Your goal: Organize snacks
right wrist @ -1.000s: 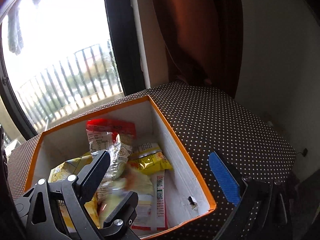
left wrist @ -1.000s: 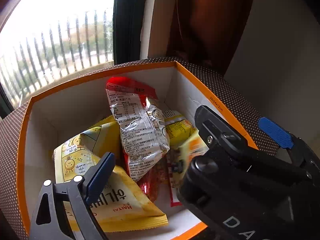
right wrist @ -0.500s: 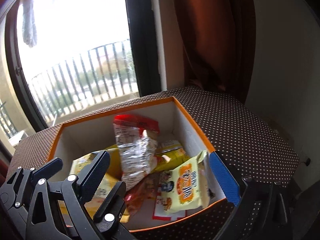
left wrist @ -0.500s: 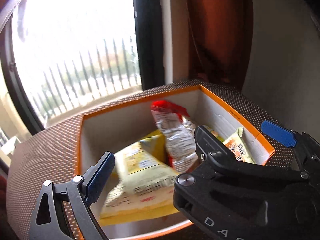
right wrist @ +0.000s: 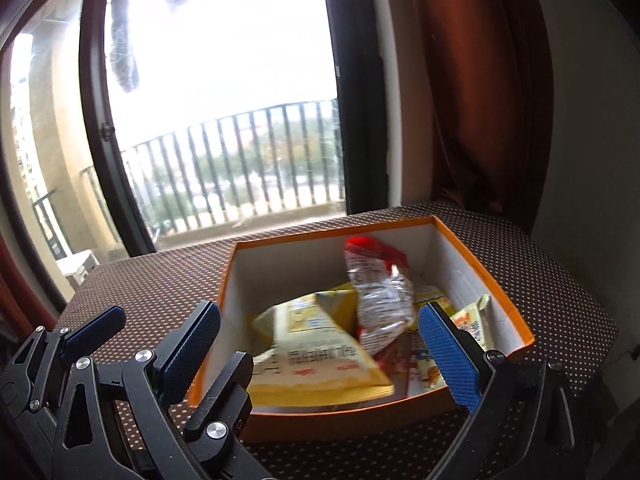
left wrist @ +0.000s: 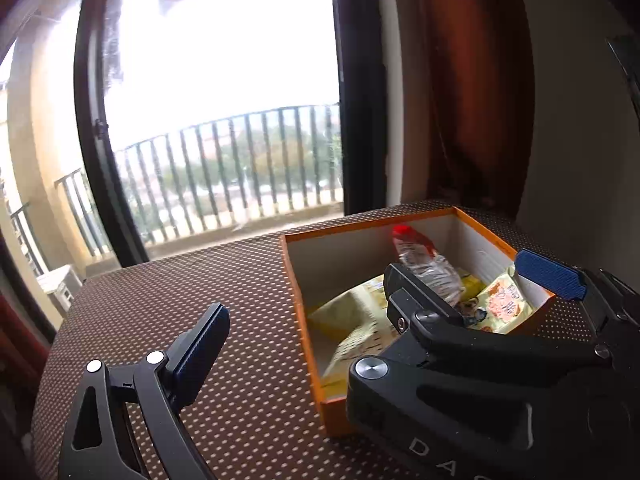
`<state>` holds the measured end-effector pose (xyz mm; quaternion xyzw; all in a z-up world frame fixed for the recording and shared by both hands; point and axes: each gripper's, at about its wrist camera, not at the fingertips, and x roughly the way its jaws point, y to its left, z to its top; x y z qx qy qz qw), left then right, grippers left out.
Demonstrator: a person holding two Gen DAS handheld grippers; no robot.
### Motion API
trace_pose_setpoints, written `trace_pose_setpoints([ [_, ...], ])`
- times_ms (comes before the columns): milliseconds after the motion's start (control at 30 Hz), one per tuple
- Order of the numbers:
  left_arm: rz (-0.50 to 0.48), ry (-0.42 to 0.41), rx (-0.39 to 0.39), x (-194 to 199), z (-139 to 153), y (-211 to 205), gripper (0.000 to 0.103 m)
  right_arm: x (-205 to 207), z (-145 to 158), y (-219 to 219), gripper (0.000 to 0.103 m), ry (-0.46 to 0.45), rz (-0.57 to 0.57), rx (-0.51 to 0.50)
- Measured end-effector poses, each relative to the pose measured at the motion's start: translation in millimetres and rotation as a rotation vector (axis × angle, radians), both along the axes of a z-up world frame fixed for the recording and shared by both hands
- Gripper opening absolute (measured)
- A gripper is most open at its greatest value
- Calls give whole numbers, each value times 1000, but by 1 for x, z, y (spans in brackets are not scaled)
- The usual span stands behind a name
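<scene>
An orange-rimmed cardboard box (left wrist: 297, 304) (right wrist: 320, 235) sits on a brown dotted tablecloth (left wrist: 192, 280). Inside lie a large yellow snack bag (right wrist: 316, 356) (left wrist: 352, 314), an upright silver and red bag (right wrist: 378, 296) (left wrist: 424, 258), and a pale packet with orange print (right wrist: 472, 322) (left wrist: 504, 300) against the right wall. My left gripper (left wrist: 378, 308) is open and empty, hanging in front of the box's left side. My right gripper (right wrist: 320, 352) is open and empty too, held before the box's front wall. The right gripper's black body hides the box's front in the left wrist view.
A tall window (right wrist: 224, 120) with a balcony railing stands behind the table. A rust-brown curtain (right wrist: 480, 100) hangs at the back right, beside a plain wall (right wrist: 592, 140). The tablecloth (right wrist: 552, 276) drops away at the left and right edges.
Both grippers have drawn back and up from inside the box. The pale orange-printed packet, blurred in motion a second ago, now rests by the box's right wall.
</scene>
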<state>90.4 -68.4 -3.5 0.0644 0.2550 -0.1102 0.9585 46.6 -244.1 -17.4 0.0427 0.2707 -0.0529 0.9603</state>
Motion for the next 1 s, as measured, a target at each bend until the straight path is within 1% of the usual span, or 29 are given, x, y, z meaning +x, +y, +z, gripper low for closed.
trace_pose_setpoints([
  [67,22,-11,-3,-9,1,13,96,-6,2,13,100,-15,27,-6],
  [167,87,-40,6,-24,4,33,97,-15,4,32,100,-41,68,-8],
  [233,119,-58,-8,-37,6,48,100,-23,6,44,100,-53,95,-7],
  [300,155,-79,-14,-50,7,63,101,-32,9,55,100,-72,113,-17],
  [400,185,-106,-16,-66,6,78,102,-46,9,68,100,-104,148,-27],
  [567,230,-127,-31,-80,-2,90,102,-61,6,78,100,-123,181,-22],
  [700,227,-124,-47,-85,-8,92,102,-71,3,83,100,-134,185,-16],
  [767,226,-127,-54,-90,-8,95,103,-74,3,84,100,-138,192,-8],
  [1000,231,-120,-92,-88,-7,97,102,-82,4,87,100,-161,173,-10],
])
